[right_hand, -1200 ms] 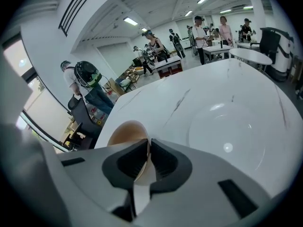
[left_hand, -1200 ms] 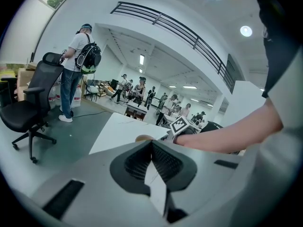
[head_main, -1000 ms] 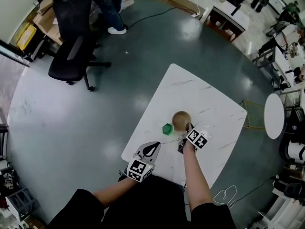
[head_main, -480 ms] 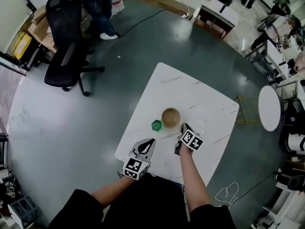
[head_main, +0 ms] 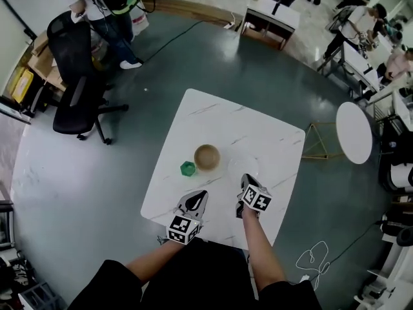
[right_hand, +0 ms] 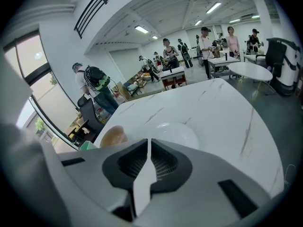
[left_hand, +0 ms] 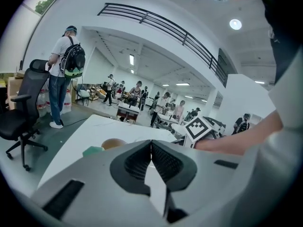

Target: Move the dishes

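A round wooden bowl (head_main: 207, 157) stands on the white marble table (head_main: 258, 134), with a small green block (head_main: 188, 168) to its left and a white plate (head_main: 243, 167) to its right. My right gripper (head_main: 245, 181) is shut and empty, just short of the plate's near rim. In the right gripper view the plate (right_hand: 177, 134) lies straight beyond the closed jaws (right_hand: 149, 143), the bowl (right_hand: 113, 136) to the left. My left gripper (head_main: 199, 196) is shut with nothing in it, near the table's front edge, a little short of the bowl (left_hand: 112, 144) and block (left_hand: 93, 150).
A black office chair (head_main: 74, 89) stands on the floor to the far left, with a person (head_main: 113, 5) behind it. A small round white table (head_main: 353, 132) and a gold wire stand (head_main: 316, 144) sit to the right. Desks and people fill the far side.
My right gripper has drawn back from beside the bowl toward the table's near edge, leaving the plate in front of it. The left gripper has hardly moved.
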